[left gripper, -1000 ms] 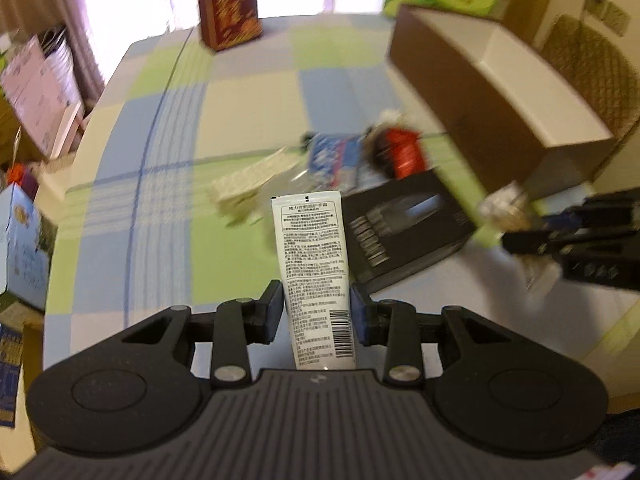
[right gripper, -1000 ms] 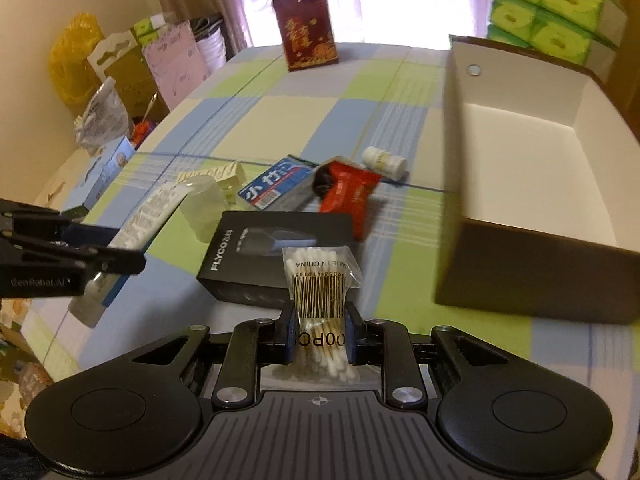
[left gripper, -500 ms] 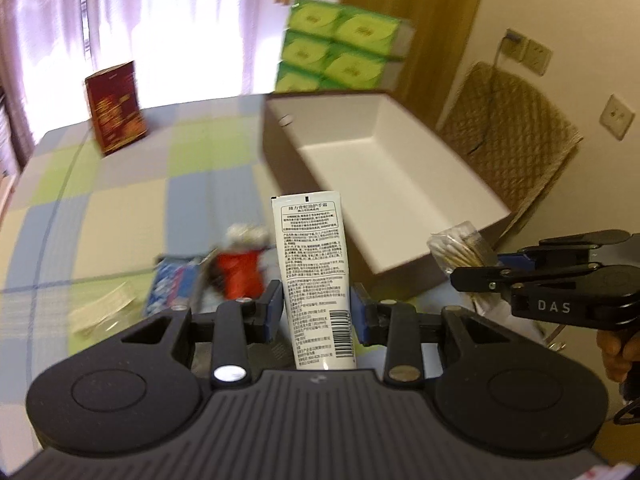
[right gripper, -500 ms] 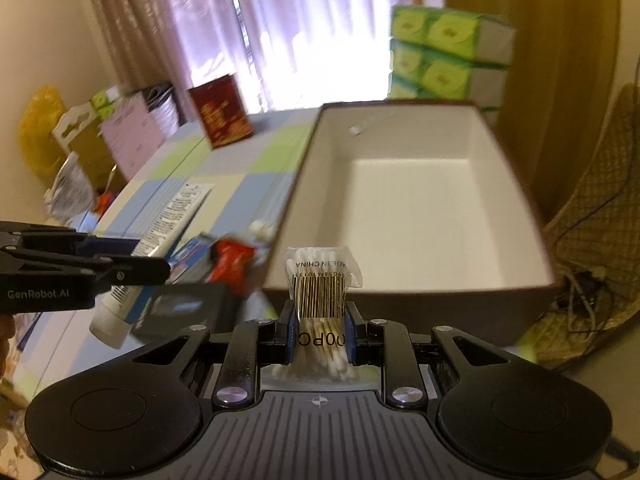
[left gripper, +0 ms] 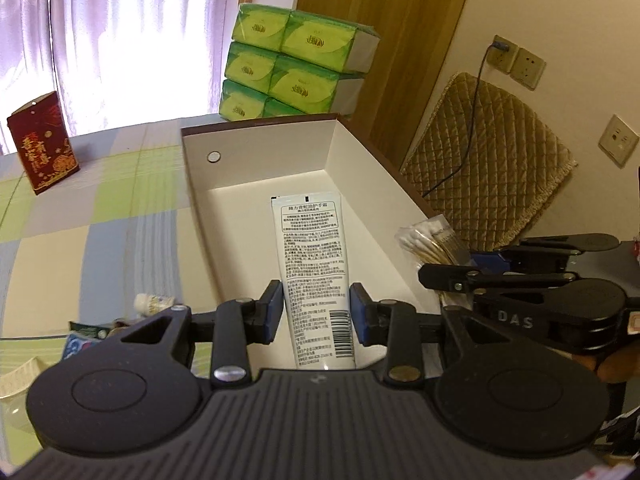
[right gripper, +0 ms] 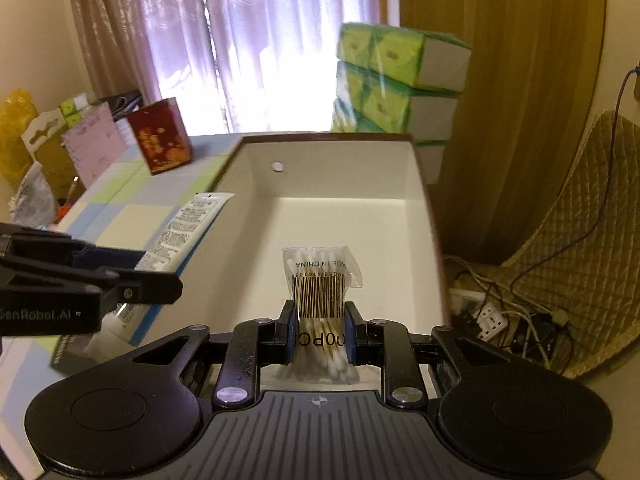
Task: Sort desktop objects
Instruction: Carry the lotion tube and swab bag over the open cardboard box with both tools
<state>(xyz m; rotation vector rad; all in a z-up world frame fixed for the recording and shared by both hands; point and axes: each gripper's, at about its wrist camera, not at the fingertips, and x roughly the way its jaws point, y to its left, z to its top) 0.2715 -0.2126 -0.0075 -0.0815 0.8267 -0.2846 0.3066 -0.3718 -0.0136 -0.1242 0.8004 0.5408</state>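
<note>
My left gripper (left gripper: 317, 312) is shut on a white hand-cream tube (left gripper: 311, 256) that sticks out over the open brown box (left gripper: 256, 160) with its white inside. My right gripper (right gripper: 319, 334) is shut on a clear bag of cotton swabs (right gripper: 320, 280), also held above the box (right gripper: 332, 224). In the left wrist view the right gripper (left gripper: 452, 278) with the swab bag (left gripper: 432, 240) sits at the box's right wall. In the right wrist view the left gripper (right gripper: 160, 280) with the tube (right gripper: 188, 228) hangs at the box's left wall. The box holds nothing that I can see.
Green tissue packs (left gripper: 296, 68) are stacked behind the box. A red carton (left gripper: 42, 140) stands on the checked tablecloth (left gripper: 100, 220). A small white bottle (left gripper: 154, 303) and other items lie at the left. A quilted chair (left gripper: 492, 168), wall sockets and floor cables (right gripper: 516, 316) are on the right.
Both grippers have swung from above the cluttered table to over the open box, each still carrying its object. The box now fills the centre of both views.
</note>
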